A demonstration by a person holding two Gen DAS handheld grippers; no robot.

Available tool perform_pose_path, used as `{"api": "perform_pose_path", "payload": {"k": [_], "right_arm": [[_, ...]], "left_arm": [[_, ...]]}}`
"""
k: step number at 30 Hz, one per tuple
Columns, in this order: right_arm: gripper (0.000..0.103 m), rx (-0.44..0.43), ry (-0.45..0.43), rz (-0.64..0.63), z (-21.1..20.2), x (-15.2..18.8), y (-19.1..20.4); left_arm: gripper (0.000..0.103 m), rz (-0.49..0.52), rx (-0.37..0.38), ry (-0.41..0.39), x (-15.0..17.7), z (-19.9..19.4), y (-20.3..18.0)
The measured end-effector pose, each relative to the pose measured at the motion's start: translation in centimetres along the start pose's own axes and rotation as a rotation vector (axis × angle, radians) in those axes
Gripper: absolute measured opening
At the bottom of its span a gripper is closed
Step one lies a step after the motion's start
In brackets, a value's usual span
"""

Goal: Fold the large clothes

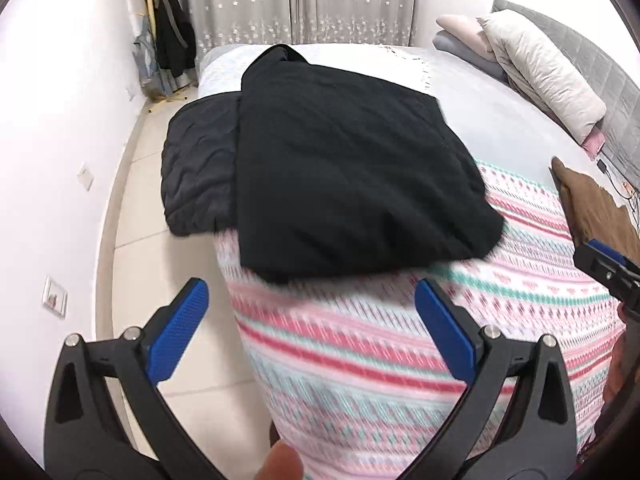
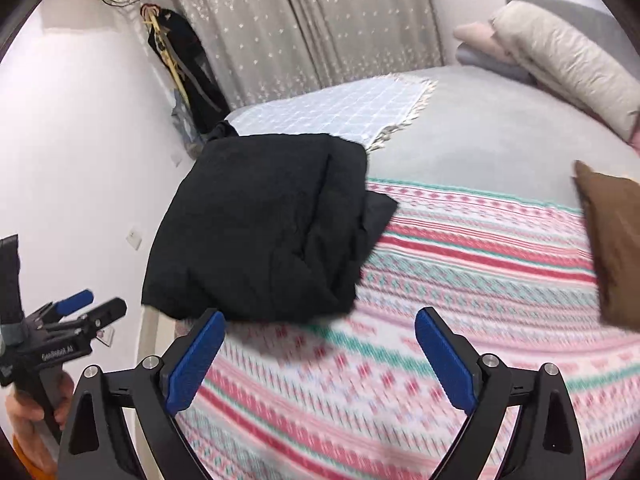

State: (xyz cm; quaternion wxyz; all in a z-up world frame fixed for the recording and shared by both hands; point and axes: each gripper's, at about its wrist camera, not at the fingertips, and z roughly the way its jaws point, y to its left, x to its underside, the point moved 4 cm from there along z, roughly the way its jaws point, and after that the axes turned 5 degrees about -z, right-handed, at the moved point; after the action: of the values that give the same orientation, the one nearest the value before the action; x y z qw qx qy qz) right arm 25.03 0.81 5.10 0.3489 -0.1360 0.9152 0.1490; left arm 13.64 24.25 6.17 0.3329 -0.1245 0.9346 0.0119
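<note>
Room, far left: white wall point(image 1: 60, 160) with a socket plate, pale tiled floor point(image 1: 136, 216) beside the bed.
Hanging items: dark clothes point(image 1: 172, 20) hang in the corner by a grey curtain point(image 1: 304, 0) dotted with small white stars.
Left gripper point(image 1: 312, 312): jaws spread wide, blue pads showing, nothing between them – it hovers above the near edge of the bed, apart from the garment. A hand point(image 2: 28, 412) holds its grip in the right wrist view.
Black garment point(image 1: 340, 168): a large dark piece, folded into a thick, roughly square bundle. It lies on the left side of the bed, near the edge; a quilted dark layer point(image 1: 196, 168) sticks out from under it on the left and hangs slightly over the side.
Blanket point(image 1: 400, 360): pink, red and teal striped knit pattern, spread over the near part of the bed; the bundle rests partly on it.
Right gripper point(image 2: 320, 344): also wide open, pads empty – it sits above the striped blanket, just short of the bundle's near edge.
Bed point(image 2: 480, 132): grey cover farther back, with a pale checked cloth point(image 2: 352, 108) with a fringe behind the bundle.
Brown cushion point(image 2: 612, 240): at the right edge, on the blanket.
Pillows point(image 2: 568, 56): cream and pink ones stacked against a grey headboard point(image 1: 612, 92), far right.
</note>
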Motion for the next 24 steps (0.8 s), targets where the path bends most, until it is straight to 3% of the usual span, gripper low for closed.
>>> {"api": "perform_pose_path", "payload": {"k": [5, 9, 16, 24], "right_arm": [[0.098, 0.07, 0.009, -0.041, -2.9, 4.4, 0.2], [0.098, 0.113, 0.03, -0.082, -3.8, 6.8, 0.5], [0.098, 0.176, 0.018, -0.138, -4.0, 7.0, 0.8], [0.098, 0.125, 0.045, -0.143, -2.5, 7.3, 0.3]], "left_arm": [[0.103, 0.009, -0.012, -0.015, 3.9, -2.3, -3.2], [0.103, -0.011, -0.015, -0.008, 5.2, -2.7, -5.1], [0.103, -0.059, -0.049, 0.02, 5.9, -1.1, -5.6], [0.103, -0.055, -0.079, 0.013, 6.0, -0.1, -6.1]]}}
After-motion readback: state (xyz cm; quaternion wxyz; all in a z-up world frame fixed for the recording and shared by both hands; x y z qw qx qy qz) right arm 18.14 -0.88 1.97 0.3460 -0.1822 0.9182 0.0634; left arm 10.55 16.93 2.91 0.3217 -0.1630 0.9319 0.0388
